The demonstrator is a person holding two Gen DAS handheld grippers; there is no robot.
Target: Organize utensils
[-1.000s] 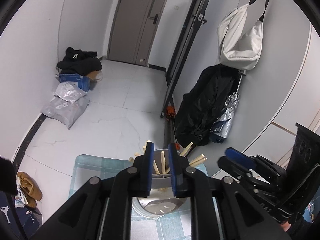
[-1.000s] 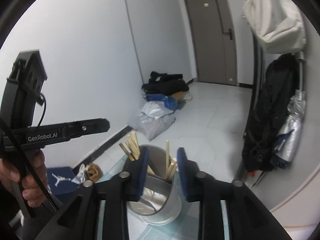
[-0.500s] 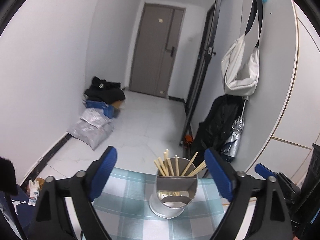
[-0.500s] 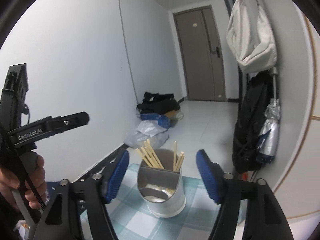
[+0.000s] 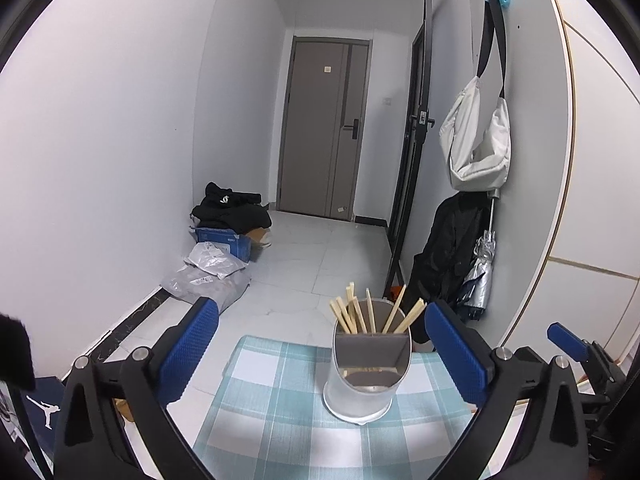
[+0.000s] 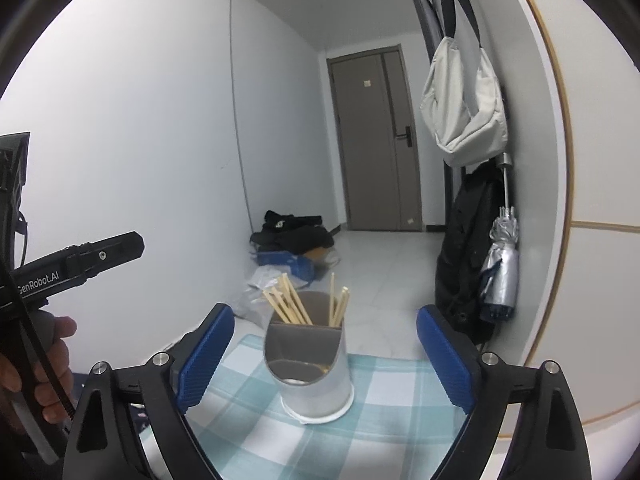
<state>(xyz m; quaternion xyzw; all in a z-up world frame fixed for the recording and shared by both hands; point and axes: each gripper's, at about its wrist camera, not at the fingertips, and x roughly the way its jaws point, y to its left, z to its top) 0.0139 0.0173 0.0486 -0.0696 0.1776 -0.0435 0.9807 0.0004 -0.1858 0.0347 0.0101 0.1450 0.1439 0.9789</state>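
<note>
A grey metal utensil holder (image 5: 368,368) (image 6: 310,364) stands on a blue-and-white checked tablecloth (image 5: 280,408) (image 6: 384,432). Several wooden chopsticks (image 5: 360,316) (image 6: 296,304) stick up from its rear compartment; the front compartment looks empty apart from something pale at its bottom. My left gripper (image 5: 320,344) hangs back from the holder, jaws still opening wide, nothing between the blue pads (image 5: 188,352). My right gripper (image 6: 324,354) is also back from the holder, jaws opening, nothing held. The left tool and the hand holding it (image 6: 44,344) show at the left of the right wrist view.
The small table ends just beyond the holder; past it lies a tiled corridor floor (image 5: 320,260). Bags and boxes (image 5: 224,248) sit by the left wall. A dark coat (image 5: 448,256), an umbrella (image 6: 500,272) and a white bag (image 5: 480,148) hang on the right wall.
Both grippers have gone from nearly shut to wide open and drawn back from the holder. Both views have tilted upward, showing more of the corridor and the door.
</note>
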